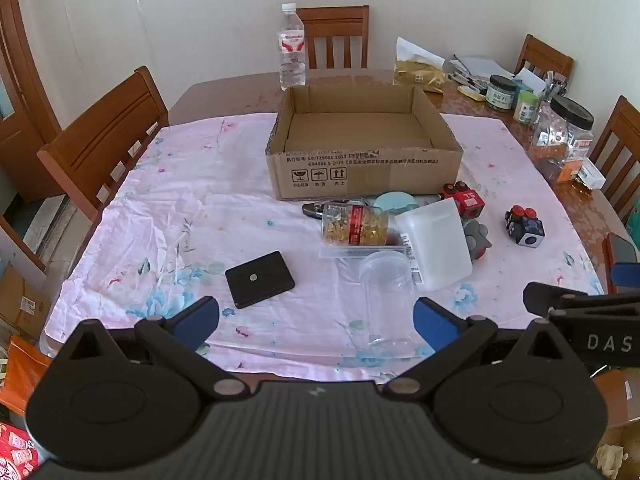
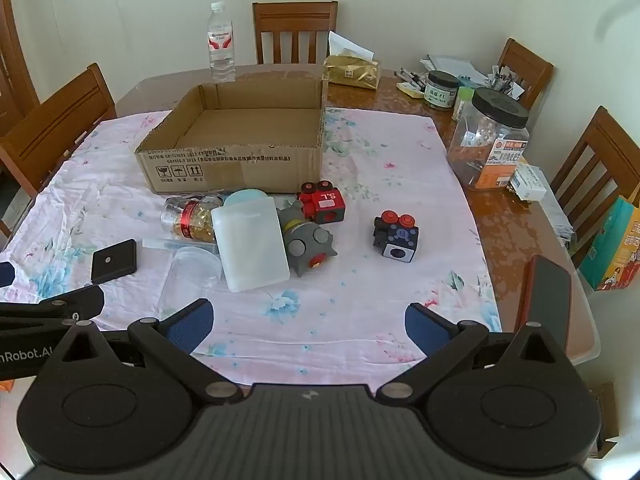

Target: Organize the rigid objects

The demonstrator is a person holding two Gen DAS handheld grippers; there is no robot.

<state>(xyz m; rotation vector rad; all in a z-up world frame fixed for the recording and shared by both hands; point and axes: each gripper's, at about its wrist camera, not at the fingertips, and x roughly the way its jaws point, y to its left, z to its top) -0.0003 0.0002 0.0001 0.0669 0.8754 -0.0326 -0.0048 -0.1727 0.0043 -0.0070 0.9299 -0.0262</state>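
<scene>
Nothing is packed yet; the cardboard box (image 1: 362, 148) sits empty at twelve o'clock on the bench; the black cube toy (image 2: 396, 236) lies loose; right gripper (image 2: 308, 324) and left gripper (image 1: 316, 322) hover, fingers apart; next, likely a reach and grasp.

Free room and obstacles on the bench
Lower-centre cloth (image 2: 320, 320) lies bare; clustered containers (image 2: 252, 240) and toy cubes (image 2: 396, 236) block the middle before the cardboard box (image 2: 232, 168).

matt cardboard box (image 1: 362, 172), glossy wooden table (image 1: 224, 98)
</scene>
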